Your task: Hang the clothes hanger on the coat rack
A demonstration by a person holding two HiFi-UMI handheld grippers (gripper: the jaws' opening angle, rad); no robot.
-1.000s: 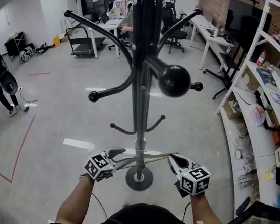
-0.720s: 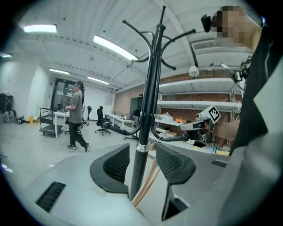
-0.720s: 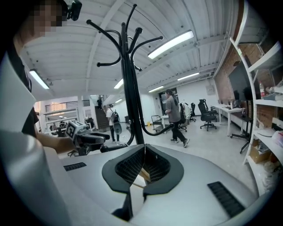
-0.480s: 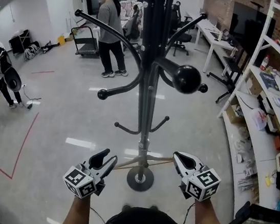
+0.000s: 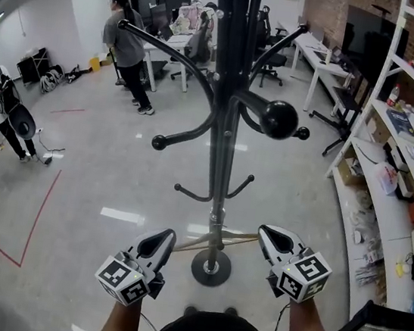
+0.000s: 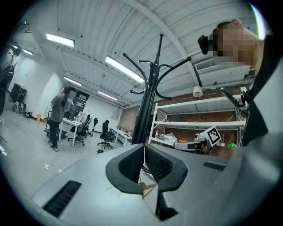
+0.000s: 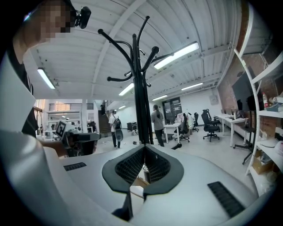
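Office floor [image 5: 91, 175], coat rack [image 5: 221, 171] dead ahead. Hanger [image 5: 239, 239] sits low across rack's pole, apparently hung, hook unclear. My left fingers [image 5: 156, 244] just closed, empty; right fingers [image 5: 277, 238] closed, empty. Little left.

coat rack [image 5: 225, 163]: metal, black, glossy paint; ball tip [image 5: 278, 120] smooth, shiny, catches light.
clothes hanger [image 5: 239, 238], low by rack's foot: pale wood, bare, matt.
left gripper [image 5: 162, 239], right gripper [image 5: 270, 233]: pale grey plastic shells, smooth, matt; pads [image 7: 130, 170] black, rubbery look, fine grid texture.
marker cube [image 5: 305, 274]: matt, black-on-white print.
floor [image 5: 98, 176]: pale grey, polished, mirrors ceiling lights.
shelving [image 5: 361, 98], right: white-painted metal, smooth.
wall [image 5: 329, 6], far right: red brick, rough.
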